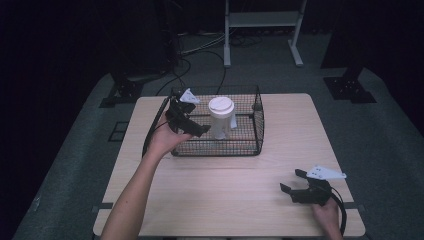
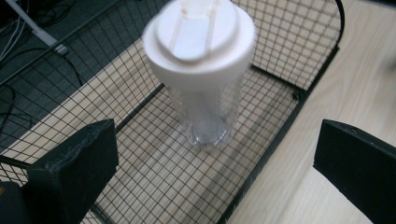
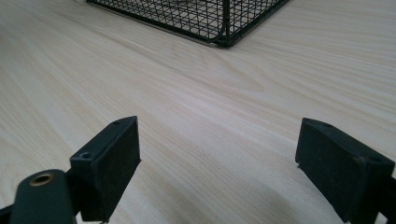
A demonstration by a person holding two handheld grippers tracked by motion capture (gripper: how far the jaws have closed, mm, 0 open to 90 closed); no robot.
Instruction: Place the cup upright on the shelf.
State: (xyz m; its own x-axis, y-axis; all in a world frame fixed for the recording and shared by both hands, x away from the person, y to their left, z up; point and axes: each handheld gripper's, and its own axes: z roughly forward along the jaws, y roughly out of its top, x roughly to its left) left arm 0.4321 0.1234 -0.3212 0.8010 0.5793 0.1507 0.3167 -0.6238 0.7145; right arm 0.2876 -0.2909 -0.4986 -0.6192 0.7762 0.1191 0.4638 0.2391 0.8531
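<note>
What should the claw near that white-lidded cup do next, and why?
Probably ease the left claw forward and down until its jaws sit either side of the cup. The jaws are wide open and the cup stands upright inside the wire basket, just ahead, not yet between them. The right claw sits open over the table.

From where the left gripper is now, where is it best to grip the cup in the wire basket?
Probably the clear body just under the white lid. The cup stands upright inside the wire basket, whose walls block a level side approach. The left gripper, jaws open, should descend through the open top and close across the narrower body.
</note>
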